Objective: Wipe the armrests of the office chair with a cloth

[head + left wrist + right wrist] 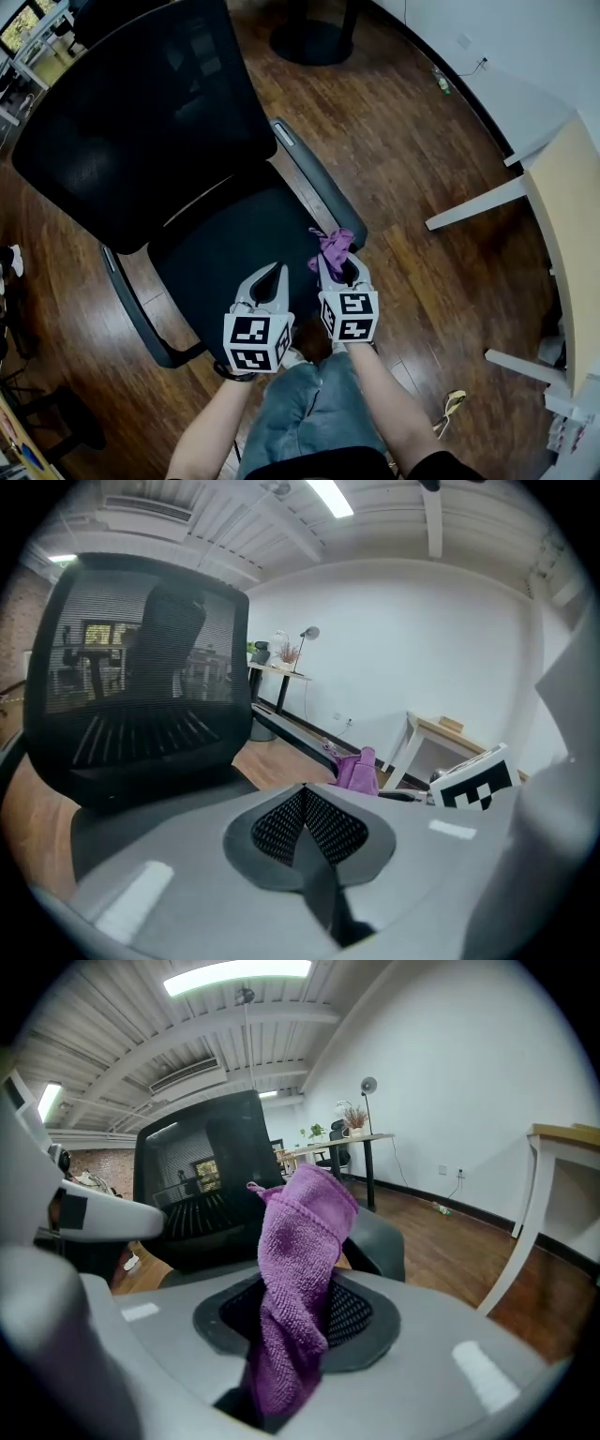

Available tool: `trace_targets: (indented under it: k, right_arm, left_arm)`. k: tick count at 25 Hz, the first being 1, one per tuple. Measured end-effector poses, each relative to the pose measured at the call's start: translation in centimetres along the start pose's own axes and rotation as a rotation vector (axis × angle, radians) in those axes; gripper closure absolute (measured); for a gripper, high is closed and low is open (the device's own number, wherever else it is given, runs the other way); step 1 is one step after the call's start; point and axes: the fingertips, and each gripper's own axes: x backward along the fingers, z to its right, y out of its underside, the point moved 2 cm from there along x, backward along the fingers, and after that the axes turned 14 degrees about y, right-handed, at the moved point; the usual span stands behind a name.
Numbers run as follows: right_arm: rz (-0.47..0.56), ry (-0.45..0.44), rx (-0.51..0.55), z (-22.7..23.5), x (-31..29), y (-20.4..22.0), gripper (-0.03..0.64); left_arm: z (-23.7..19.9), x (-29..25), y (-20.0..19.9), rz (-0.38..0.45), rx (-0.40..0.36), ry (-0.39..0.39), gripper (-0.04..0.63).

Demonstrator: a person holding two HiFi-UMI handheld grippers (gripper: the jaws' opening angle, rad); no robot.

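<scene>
On my left, the chair's far armrest (131,305) runs along the side of the seat, a thin grey bar over the wooden floor (422,141). The black mesh backrest (141,122) fills the upper left of the head view, and the dark seat (234,239) faces me below it.

My left gripper (278,272) hangs over the front part of the seat. Its fingers (281,822) are pressed together tip to tip, with nothing between them. In its own view the backrest stands ahead and to the left.

Just beside it, my right gripper (338,269) holds the purple cloth (300,1269). The fingers are clamped on the cloth's lower part. The rest of the cloth stands up in a loose, twisted bunch above the tips. In the head view the cloth sits at the seat's front right corner, close to the front end of the near armrest (319,183). I cannot tell whether the cloth touches that armrest. From there the armrest slants up and away toward the backrest.

Further right there is only open floor, then a pale counter (572,216) with white legs at the edge of the frame.
</scene>
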Motion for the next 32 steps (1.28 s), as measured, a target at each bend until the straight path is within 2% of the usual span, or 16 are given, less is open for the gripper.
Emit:
trace_targets:
  k: [7, 14, 19, 24, 32]
  right_arm:
    - [-0.015, -0.022, 0.000, 2.2, -1.2, 3.8, 0.496]
    - [-0.068, -0.068, -0.001, 3.2, -3.1, 8.9, 0.497]
    - [-0.066, -0.084, 0.014, 3.3, -3.5, 10.2, 0.495]
    - [-0.013, -0.098, 0.034, 2.4, -1.1, 6.8, 0.497]
    - [0.091, -0.177, 0.101, -2.5, 8.9, -4.0, 0.497]
  left_arm:
    - [0.2, -3.2, 2.3, 0.018, 0.000, -0.019, 0.589]
    - [0.1, -4.7, 6.5, 0.006, 0.003, -0.047, 0.589]
    - [-0.1, -4.6, 7.6, 0.008, -0.014, -0.066, 0.590]
    - [1.2, -2.5, 5.8, 0.023, -0.015, -0.068, 0.589]
    - [4.8, 5.4, -1.2, 0.087, 0.002, -0.099, 0.589]
